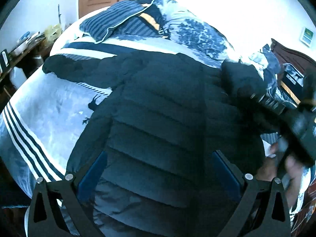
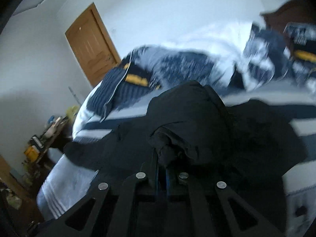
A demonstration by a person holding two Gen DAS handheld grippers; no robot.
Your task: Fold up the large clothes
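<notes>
Item 1: black puffer jacket (image 1: 158, 102), laid flat across bed (image 1: 49, 106), quilted panels up, one sleeve stretched out to the left over the striped bedspread.

Item 2: left gripper (image 1: 158, 177). We see jaws spread wide, blue pads either side of jacket's lower part, w/ fabric between them; not pinching.

Item 3: right gripper (image 2: 162, 169). We see fingers pressed together on a bunched fold of jacket fabric, lifted above the rest of the garment. In left view it sits at jacket's right edge, person's hand (image 1: 290, 169) gripping its handle.

Misc: striped pillow (image 1: 110, 23) at far end of bed; wooden door (image 2: 90, 45); cluttered side table (image 1: 21, 45) by wall.
</notes>
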